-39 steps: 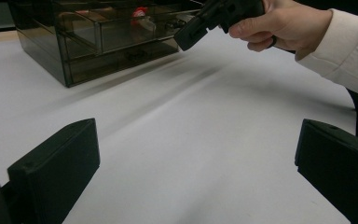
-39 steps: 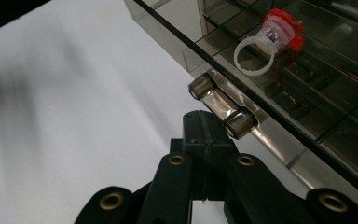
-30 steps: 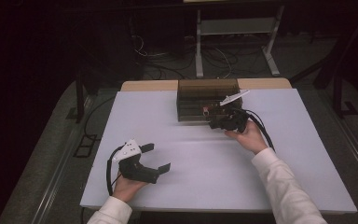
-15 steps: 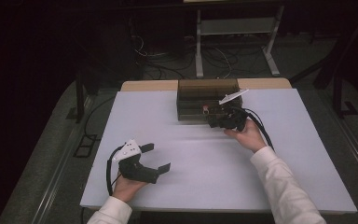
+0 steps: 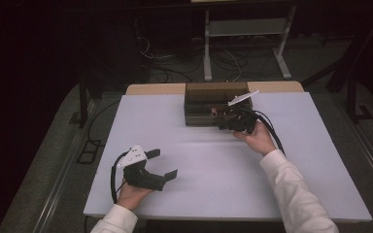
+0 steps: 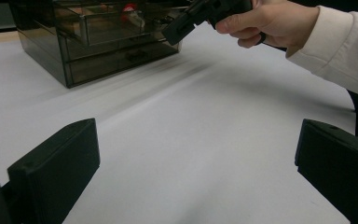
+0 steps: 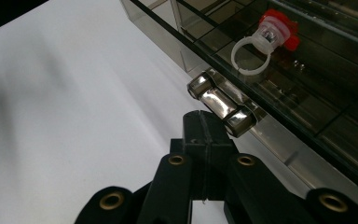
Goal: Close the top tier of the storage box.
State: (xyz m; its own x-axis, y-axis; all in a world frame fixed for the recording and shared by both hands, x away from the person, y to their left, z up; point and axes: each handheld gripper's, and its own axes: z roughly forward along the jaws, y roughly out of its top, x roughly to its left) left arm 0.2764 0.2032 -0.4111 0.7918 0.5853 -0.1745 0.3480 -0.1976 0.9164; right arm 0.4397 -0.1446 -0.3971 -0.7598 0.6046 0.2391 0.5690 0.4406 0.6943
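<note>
- Right gripper view: right claw (image 7: 208,122) closed, its tips at the drawer's metal handle (image 7: 220,104) (ring (image 7: 262,45) inside).
- Left claw (image 5: 163,164) open above the desk (image 5: 213,160).

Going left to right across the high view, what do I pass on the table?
Left gripper, jaws open, at the near left → smoky drawer box at the far edge → right gripper, jaws shut, at the box's front → right hand.
</note>
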